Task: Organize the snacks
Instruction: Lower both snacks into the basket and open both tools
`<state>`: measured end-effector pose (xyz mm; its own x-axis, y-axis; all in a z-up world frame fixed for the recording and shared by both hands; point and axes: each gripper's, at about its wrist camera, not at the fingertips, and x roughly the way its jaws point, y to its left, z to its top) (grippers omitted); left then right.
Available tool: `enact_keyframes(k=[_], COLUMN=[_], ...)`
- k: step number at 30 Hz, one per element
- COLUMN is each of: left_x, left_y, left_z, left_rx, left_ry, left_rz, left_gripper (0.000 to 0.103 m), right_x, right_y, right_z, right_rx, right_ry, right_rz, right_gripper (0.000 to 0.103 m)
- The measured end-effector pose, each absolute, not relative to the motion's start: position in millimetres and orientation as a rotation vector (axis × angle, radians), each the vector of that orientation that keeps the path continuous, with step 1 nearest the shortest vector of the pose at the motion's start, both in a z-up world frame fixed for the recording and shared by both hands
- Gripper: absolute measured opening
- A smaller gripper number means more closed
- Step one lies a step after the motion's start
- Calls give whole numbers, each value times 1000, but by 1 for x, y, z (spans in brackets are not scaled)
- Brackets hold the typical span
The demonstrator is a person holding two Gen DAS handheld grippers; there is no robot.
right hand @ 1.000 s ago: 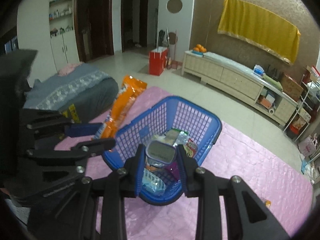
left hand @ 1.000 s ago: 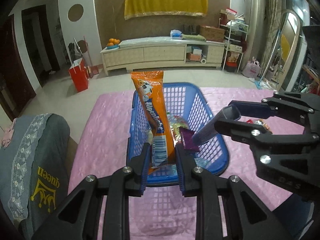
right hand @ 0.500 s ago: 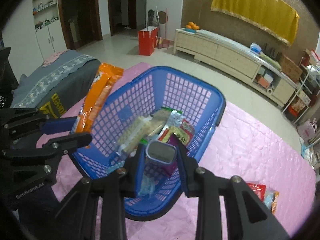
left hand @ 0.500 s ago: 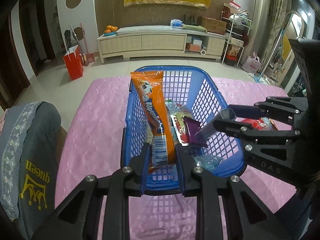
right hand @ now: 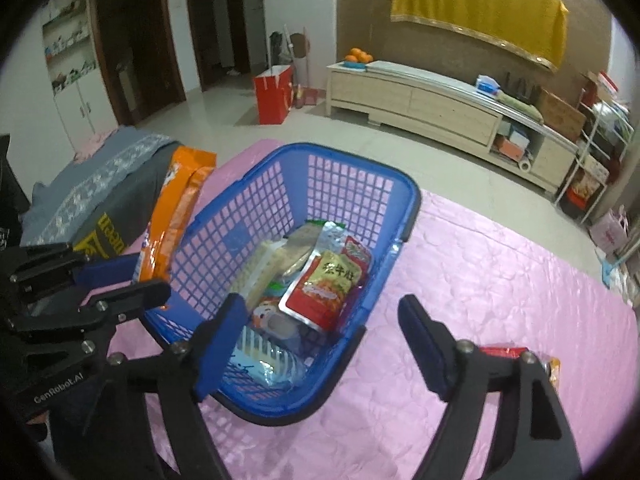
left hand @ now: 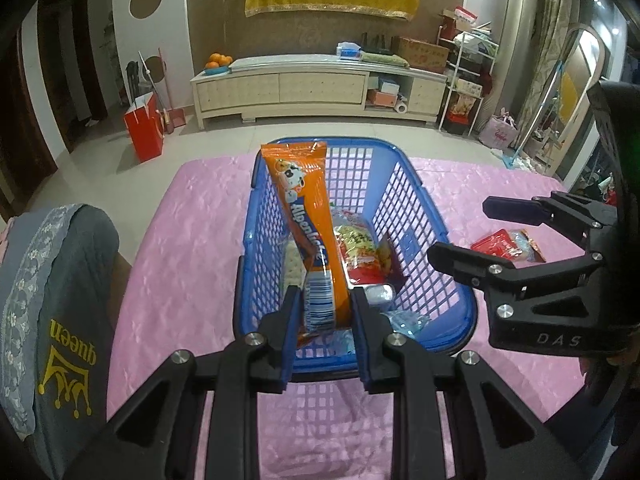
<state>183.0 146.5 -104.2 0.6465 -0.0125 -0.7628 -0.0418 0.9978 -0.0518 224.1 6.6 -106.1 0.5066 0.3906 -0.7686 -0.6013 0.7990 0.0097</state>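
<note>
1. The left gripper (left hand: pixel 323 316) is clamped on the lower end of the orange pack (left hand: pixel 306 228), which stands nearly upright between the pads, just above the near end of the blue basket (left hand: pixel 416 200).
2. The right gripper (right hand: pixel 320 344) holds nothing; its jaws are opening over the basket's near rim, with only the basket and its contents showing between them.
3. Just ahead of the right gripper, snacks lie in the basket: a red-and-yellow pouch (right hand: pixel 330 284), pale cracker packs (right hand: pixel 266 264) and a clear bag (right hand: pixel 260 360) nearest the rim.
4. The step in hand looks like laying the orange pack in. To do it well, I would tip it forward along the basket's length (it is long, and upright it would lean on the wall), then let go low, over the crackers.
5. The right gripper sits just to the right of the left one, near enough to crowd the drop; it should clear first.
6. Further right, on the pink cloth (left hand: pixel 192 240), a red packet (left hand: pixel 496 244) and a clear one beside it wait outside the basket.
7. To the left, a grey cushion (left hand: pixel 60 280); beyond, a cabinet (left hand: pixel 320 88) against the far wall.
</note>
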Motion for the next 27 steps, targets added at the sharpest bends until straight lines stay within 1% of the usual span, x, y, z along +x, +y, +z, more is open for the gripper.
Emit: enact_keyframes(k=[5, 11, 19, 23, 25, 27], left_x=[191, 208, 227, 239, 244, 243], left_y=[144, 139, 143, 146, 148, 148], left_z=[-102, -111, -126, -133, -135, -132], left_rx=[-67, -47, -32, -26, -21, -2], left_ry=[866, 889, 924, 945, 957, 939], left_rz=[-16, -48, -41, -39, -43, -32], left_gripper=[23, 23, 23, 23, 25, 43], right_x=[227, 237, 250, 254, 256, 256], right_y=[-4, -8, -9, -10, -9, -7], right_z=[-101, -110, -130, -133, -133, -132], right_rx=[-224, -197, -153, -133, -121, -130], right_ry=[832, 860, 919, 910, 912, 905], right_rz=[564, 522, 512, 513, 526, 535], right_gripper=[97, 101, 102, 102, 102, 102])
